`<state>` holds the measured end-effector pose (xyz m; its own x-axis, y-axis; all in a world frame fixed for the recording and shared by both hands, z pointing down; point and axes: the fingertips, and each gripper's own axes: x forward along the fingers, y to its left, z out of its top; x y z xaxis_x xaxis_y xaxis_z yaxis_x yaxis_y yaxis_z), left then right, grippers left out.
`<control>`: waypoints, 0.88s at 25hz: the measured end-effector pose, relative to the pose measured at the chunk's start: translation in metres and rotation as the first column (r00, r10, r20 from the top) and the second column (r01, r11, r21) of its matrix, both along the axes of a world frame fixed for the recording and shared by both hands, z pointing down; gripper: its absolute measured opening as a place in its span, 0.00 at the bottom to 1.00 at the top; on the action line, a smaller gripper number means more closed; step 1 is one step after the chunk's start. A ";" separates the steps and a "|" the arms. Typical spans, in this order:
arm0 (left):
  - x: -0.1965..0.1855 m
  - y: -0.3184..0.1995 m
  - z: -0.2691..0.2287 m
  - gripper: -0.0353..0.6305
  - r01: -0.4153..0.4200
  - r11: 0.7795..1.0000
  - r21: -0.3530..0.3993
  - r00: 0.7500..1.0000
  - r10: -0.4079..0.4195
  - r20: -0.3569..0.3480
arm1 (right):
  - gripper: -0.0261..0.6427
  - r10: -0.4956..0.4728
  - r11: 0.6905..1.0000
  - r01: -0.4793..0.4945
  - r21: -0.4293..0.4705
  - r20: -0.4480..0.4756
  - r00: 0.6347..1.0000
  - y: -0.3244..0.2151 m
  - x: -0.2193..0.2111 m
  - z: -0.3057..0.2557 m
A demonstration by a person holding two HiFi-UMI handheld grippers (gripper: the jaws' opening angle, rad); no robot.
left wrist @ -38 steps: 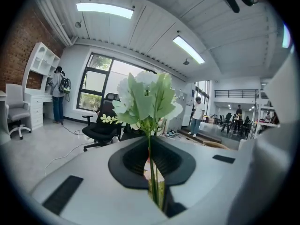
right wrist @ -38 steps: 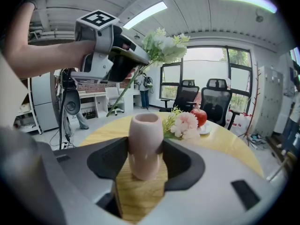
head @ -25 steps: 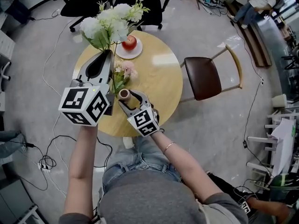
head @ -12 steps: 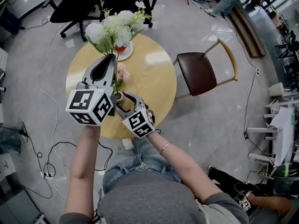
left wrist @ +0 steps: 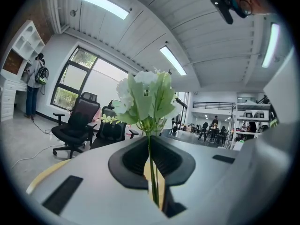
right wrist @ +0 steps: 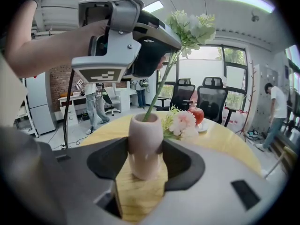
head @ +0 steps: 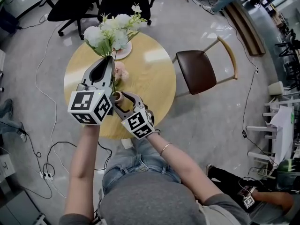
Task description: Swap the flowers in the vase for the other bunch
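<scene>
Left tool pinching white bunch, stems in vase

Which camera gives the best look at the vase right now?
The right gripper view: the vase stands whole and close between the right gripper's jaws, the stem of the white bunch at its mouth. The head view shows only its rim from above. The left gripper view shows that bunch, not the vase.

Fingers gripping vase, white flowers stemmed inside
</scene>
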<state>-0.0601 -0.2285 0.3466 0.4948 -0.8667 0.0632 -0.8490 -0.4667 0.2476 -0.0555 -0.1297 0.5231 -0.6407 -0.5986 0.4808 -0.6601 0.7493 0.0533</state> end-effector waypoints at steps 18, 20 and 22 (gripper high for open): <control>-0.002 0.017 0.019 0.10 -0.020 0.996 -0.087 0.997 0.026 0.069 | 0.40 0.002 1.000 -0.002 -0.006 0.002 1.000 -0.013 0.003 -0.014; -0.003 0.021 0.021 0.10 -0.023 0.996 -0.091 0.997 0.030 0.077 | 0.40 0.004 1.000 -0.004 -0.006 0.000 1.000 -0.012 0.002 -0.012; -0.004 0.025 0.022 0.10 -0.028 0.995 -0.098 0.996 0.036 0.085 | 0.40 0.006 1.000 -0.006 -0.008 -0.002 1.000 -0.012 0.001 -0.013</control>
